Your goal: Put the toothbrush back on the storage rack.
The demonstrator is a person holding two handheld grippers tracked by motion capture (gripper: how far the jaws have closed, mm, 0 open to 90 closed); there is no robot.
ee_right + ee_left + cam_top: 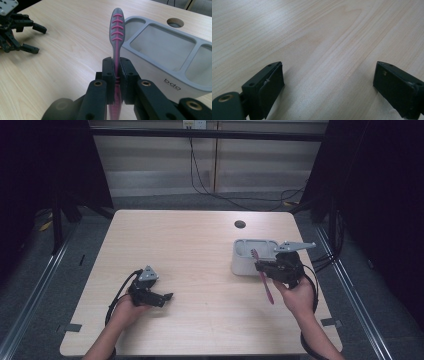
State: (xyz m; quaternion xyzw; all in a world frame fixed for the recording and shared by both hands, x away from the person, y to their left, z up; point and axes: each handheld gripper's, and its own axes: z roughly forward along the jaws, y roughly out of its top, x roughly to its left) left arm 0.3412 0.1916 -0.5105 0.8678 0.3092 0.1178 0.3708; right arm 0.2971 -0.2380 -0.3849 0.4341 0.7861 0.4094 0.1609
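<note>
right gripper (pixel 117 75): jaws clamped on the handle of a pink and grey toothbrush (pixel 116 32), pads pressing it from both sides. in the right gripper view the brush stands up between the jaws, head end uppermost, ribbed back facing the camera. in the high view the right gripper (pixel 263 266) sits at the near edge of a grey compartment holder (pixel 240 265) on the right half of the surface (pixel 190 250); the toothbrush (pixel 265 282) runs slanted through the jaws, its head up over the holder's front rim, its handle end pointing back toward the person. whether the head touches the rim i cannot tell. holder has open compartments and small lettering on its side wall.

left gripper (pixel 165 296): on the left half of the surface, well apart from the holder, held low in the left hand (pixel 131 307). left gripper view: jaws spread wide, bare wood grain between them, nothing held.

small dark round hole (pixel 240 224) in the surface beyond the holder.
</note>
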